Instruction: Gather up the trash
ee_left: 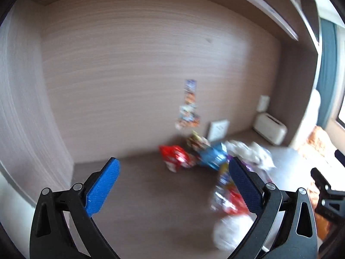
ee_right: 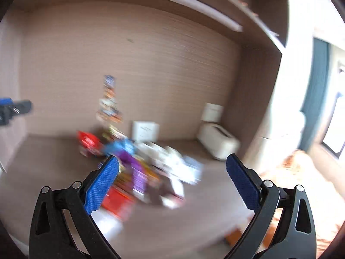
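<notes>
Left wrist view: the left hand-held gripper hangs above the brown tabletop, its blue pads spread wide with nothing between them.
Right wrist view: the right hand-held gripper is likewise wide open and empty, aimed at the middle of the trash pile.
Trash location: a loose heap of crumpled wrappers lies on the tabletop toward the back wall; a red wrapper sits at its left edge, a blue wrapper just beside it, and white crumpled paper to the right.
Nearer pieces: a purple wrapper and a red packet lie closest to the right gripper's left pad; whether the pad touches them cannot be told through the blur.
Other things: a white toaster stands at the back right, well apart from the heap, and a small white card leans on the wall behind it.
Picture quality: both views are smeared, so single wrappers are hard to separate.
Step in hand: judged as the approach, with no piece yet grasped.
Bin or bag: none shows in either view.
Next move calls for: lowering one gripper over a single wrapper at the heap's edge, pads either side of it, then closing gently since the wrappers are thin and likely to slide.
Risk: a sweep into the heap could scatter pieces toward the tabletop edge.
</notes>
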`<state>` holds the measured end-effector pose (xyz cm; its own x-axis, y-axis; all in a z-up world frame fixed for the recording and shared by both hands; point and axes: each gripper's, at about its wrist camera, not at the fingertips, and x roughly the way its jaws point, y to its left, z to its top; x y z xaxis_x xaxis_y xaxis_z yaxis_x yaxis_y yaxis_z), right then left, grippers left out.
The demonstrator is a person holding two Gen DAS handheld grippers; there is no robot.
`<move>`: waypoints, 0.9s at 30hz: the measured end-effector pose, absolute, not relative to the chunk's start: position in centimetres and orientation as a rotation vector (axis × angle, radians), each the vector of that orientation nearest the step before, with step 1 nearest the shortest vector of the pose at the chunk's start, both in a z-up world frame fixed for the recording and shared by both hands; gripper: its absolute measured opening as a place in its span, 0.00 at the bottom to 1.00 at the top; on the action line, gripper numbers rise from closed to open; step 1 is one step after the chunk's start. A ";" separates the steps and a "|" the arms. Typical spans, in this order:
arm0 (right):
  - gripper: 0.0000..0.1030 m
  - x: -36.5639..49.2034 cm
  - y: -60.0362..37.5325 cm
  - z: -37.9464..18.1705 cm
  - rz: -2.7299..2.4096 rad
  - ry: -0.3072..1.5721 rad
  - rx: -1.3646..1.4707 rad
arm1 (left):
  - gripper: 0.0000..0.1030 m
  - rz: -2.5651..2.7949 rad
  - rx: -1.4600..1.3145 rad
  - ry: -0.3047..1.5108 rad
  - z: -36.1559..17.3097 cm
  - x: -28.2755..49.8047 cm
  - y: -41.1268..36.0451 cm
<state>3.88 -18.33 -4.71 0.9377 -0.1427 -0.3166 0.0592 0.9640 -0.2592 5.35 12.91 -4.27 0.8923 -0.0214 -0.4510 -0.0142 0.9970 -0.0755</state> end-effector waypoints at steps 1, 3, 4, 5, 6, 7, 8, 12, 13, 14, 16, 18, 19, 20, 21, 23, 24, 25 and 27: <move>0.96 3.1 -19.2 -4.9 -0.107 0.347 -0.233 | 0.96 -0.022 -0.059 0.484 -4.2 5.0 11.6; 0.96 1.7 -21.1 -5.1 -0.090 0.365 -0.186 | 0.96 -0.046 -0.037 0.497 -3.7 5.1 10.0; 0.96 1.1 -22.2 -5.0 -0.079 0.370 -0.165 | 0.96 -0.051 -0.024 0.498 -4.4 3.6 9.4; 0.96 0.8 -22.9 -5.1 -0.071 0.371 -0.156 | 0.96 -0.053 -0.010 0.501 -4.6 3.5 8.3; 0.96 0.3 -23.4 -5.1 -0.063 0.373 -0.155 | 0.96 -0.055 0.002 0.505 -4.7 3.5 7.3; 0.96 0.1 -23.8 -5.2 -0.057 0.381 -0.159 | 0.96 -0.061 0.008 0.508 -4.9 3.1 6.6; 0.96 -0.5 -23.8 -4.9 -0.050 0.384 -0.162 | 0.96 -0.067 0.007 0.511 -5.2 2.8 6.1; 0.96 -0.7 -23.7 -4.6 -0.006 0.386 -0.161 | 0.96 -0.089 0.009 0.536 -5.8 1.8 4.1; 0.96 -0.7 -23.8 -4.5 0.004 0.386 -0.156 | 0.96 -0.088 0.020 0.537 -6.0 1.5 3.7; 0.96 -0.8 -23.9 -4.5 0.008 0.386 -0.156 | 0.96 -0.086 0.028 0.538 -6.2 1.3 3.2; 0.96 -0.8 -23.9 -4.5 0.019 0.386 -0.164 | 0.96 -0.087 0.035 0.543 -6.3 0.9 3.0; 0.96 -1.0 -23.8 -4.5 0.027 0.379 -0.172 | 0.96 -0.089 0.027 0.545 -6.3 0.7 3.0; 0.96 -1.1 -23.7 -4.4 0.032 0.372 -0.176 | 0.96 -0.091 0.021 0.545 -6.3 0.6 3.1; 0.96 -1.1 -23.6 -4.3 0.036 0.369 -0.178 | 0.96 -0.096 0.019 0.545 -6.3 0.5 3.0; 0.96 -1.3 -23.5 -4.1 0.041 0.364 -0.180 | 0.96 -0.098 0.024 0.543 -6.3 0.4 3.0; 0.96 -1.5 -23.3 -3.8 0.046 0.348 -0.178 | 0.96 -0.092 0.036 0.533 -6.2 0.3 2.9; 0.96 -1.6 -23.2 -3.7 0.052 0.344 -0.178 | 0.96 -0.091 0.043 0.530 -6.1 0.2 2.9; 0.96 -1.7 -23.2 -3.6 0.053 0.343 -0.178 | 0.96 -0.089 0.048 0.525 -6.1 0.1 2.9; 0.96 -1.8 -23.0 -3.6 0.050 0.336 -0.181 | 0.96 -0.085 0.052 0.516 -5.9 0.0 3.0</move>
<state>-1.78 -23.02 -3.56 0.9430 0.0183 -0.3323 -0.0784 0.9826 -0.1683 0.03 2.96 -5.89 0.8661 -0.0680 -0.4951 0.0941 0.9952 0.0279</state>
